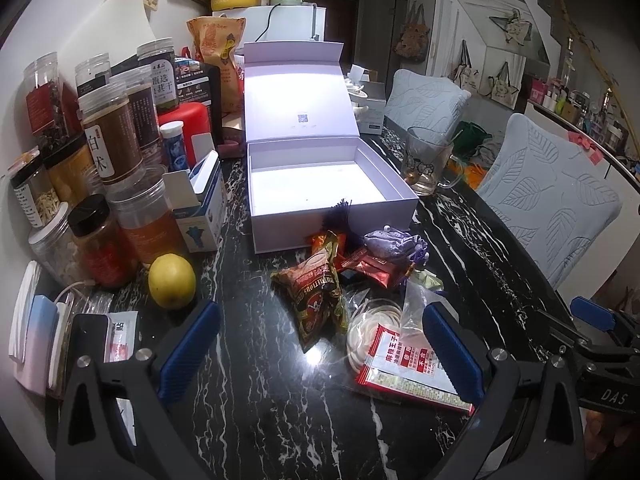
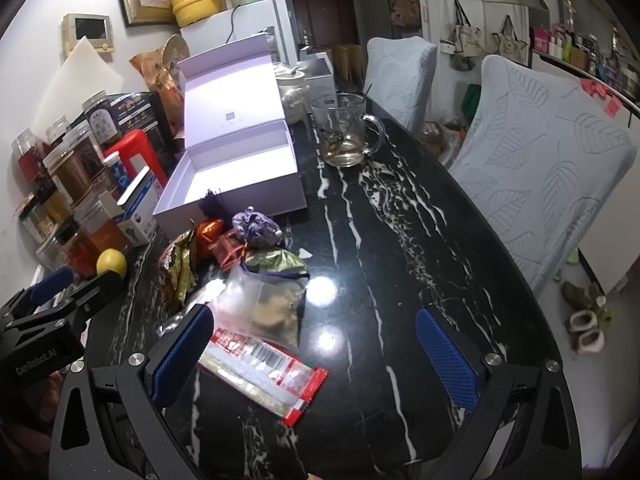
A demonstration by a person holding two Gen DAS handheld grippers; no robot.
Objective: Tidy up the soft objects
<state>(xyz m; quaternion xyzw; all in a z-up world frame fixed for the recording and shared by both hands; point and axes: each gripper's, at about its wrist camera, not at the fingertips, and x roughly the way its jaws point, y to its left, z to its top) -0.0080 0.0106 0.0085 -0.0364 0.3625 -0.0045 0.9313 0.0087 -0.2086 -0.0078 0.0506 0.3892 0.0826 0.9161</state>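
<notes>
An open white box (image 1: 320, 184) (image 2: 236, 168) with its lid up stands on the black marble table (image 1: 256, 380) (image 2: 380, 248). In front of it lies a pile of soft items: a dark red snack bag (image 1: 316, 300), a purple drawstring pouch (image 1: 390, 242) (image 2: 256, 229), red foil packets (image 1: 374, 268) (image 2: 226, 246), a clear plastic bag (image 2: 268, 304) and a red-and-white flat packet (image 1: 408, 372) (image 2: 264, 372). My left gripper (image 1: 320, 356) is open, just short of the pile. My right gripper (image 2: 314, 358) is open over the flat packet's near end.
Jars and bottles (image 1: 108, 152) crowd the table's left side, with a lemon (image 1: 172, 280) (image 2: 111, 262) and a small blue-white carton (image 1: 204, 208). A glass mug (image 1: 428, 164) (image 2: 346, 132) stands right of the box. Two covered chairs (image 1: 548, 196) (image 2: 548, 168) line the right edge.
</notes>
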